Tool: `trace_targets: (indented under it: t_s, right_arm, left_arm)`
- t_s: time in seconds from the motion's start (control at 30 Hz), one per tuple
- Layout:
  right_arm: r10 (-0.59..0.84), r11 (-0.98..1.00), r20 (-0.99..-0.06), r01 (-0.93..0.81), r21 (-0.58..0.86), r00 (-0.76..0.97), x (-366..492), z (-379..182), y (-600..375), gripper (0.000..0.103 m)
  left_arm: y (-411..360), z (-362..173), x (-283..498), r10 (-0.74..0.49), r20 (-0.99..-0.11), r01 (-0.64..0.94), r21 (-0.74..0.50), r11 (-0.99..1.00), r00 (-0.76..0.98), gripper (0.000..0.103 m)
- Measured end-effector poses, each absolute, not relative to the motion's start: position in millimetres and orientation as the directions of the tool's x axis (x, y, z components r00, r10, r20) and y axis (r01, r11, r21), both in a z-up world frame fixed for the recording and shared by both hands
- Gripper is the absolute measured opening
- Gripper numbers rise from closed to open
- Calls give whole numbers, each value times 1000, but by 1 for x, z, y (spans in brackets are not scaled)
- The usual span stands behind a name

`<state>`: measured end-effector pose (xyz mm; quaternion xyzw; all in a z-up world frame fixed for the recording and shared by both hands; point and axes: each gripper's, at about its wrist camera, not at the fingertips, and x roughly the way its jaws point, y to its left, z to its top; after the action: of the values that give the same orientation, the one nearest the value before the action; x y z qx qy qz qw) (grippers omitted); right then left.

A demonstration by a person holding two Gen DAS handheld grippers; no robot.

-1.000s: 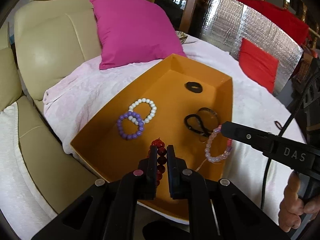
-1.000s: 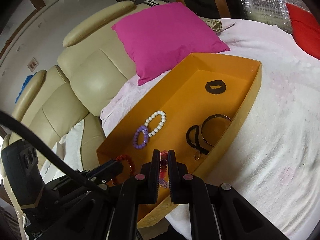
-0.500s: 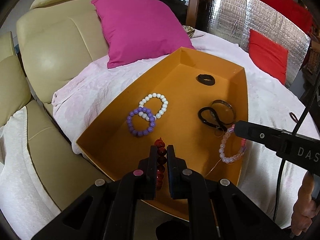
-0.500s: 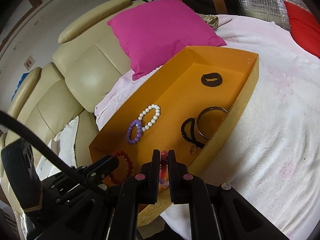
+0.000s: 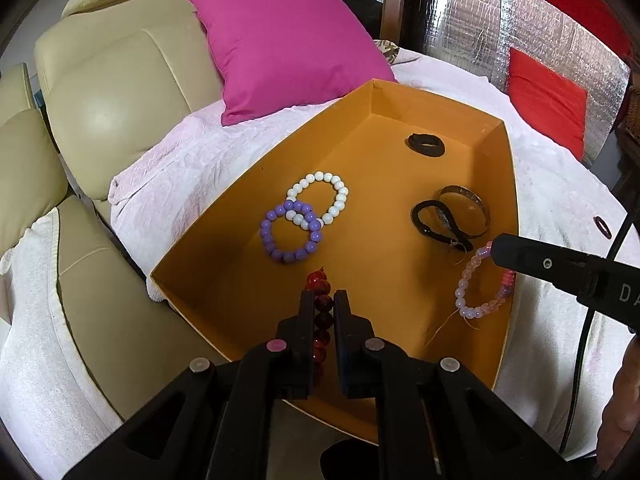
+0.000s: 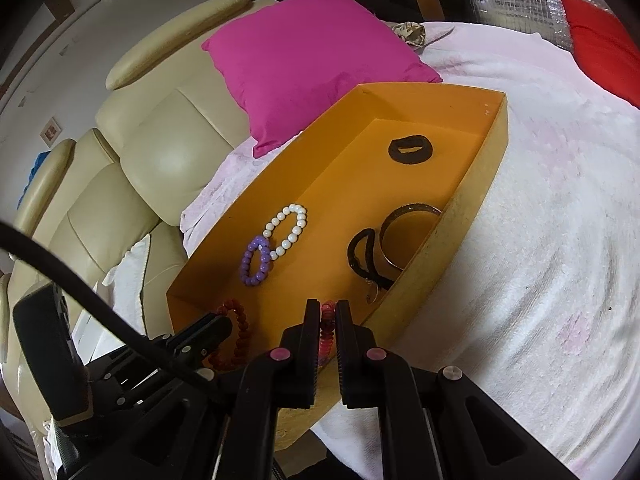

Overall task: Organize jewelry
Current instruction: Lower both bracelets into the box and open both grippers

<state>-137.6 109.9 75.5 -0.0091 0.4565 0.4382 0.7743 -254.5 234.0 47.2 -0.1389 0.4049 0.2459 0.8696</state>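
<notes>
Change since earlier frames: both wrist views now sit slightly nearer the orange box [image 5: 496,184], which fills more of each view; the loose pieces inside lie as they did; both bracelets remain pinched.
Left gripper [image 5: 324,300]: jaws pressed together on the dark red bead bracelet [image 5: 323,308]; held over the near end of the orange box, beads hanging toward the floor of it.
Right gripper [image 6: 328,312]: jaws pinching the pink bead bracelet [image 5: 480,280]; held at the near right wall of the orange box, loop dangling just inside.
Already in the orange box: white bead bracelet [image 5: 320,200] and purple bead bracelet [image 5: 290,236] overlapping left of centre; black cord loop [image 5: 438,226] lying across the metal bangle [image 5: 464,204] by the right wall; black hair tie [image 5: 426,145] near the far end.
Outside the orange box: one small dark ring [image 5: 602,227] on the white cover [image 5: 560,200] beyond the right wall; nature unclear.
Done, by judgement: five pieces boxed.
Left, by judgement: release of the two held bracelets; possibly the dark ring; overlapping pieces may want separating.
</notes>
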Motion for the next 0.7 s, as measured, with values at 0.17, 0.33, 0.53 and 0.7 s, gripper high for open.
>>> trace_targets:
  t_s: [0.17,0.33,0.53,0.7]
  right_arm:
    - [670,616,-715,-685,388,198,-138,74,110,9]
    - [674,617,-713,-679,397,195,-137,73,109,9]
    - [668,621,-719,-678,394,194,-137,72,110,10]
    - [671,622,-720,-665,414,179,-134,71,109,11]
  left_arm:
    - [235,43,-253,315,-782,-543,-35,839,538,10]
    - [237,38,-253,314,-792,-548,-31,836,523,10]
    - [238,34,-251,330,-801,-558,-6,830,500,10]
    - [237,33,-250,358,-797,-560,30,828,487,44]
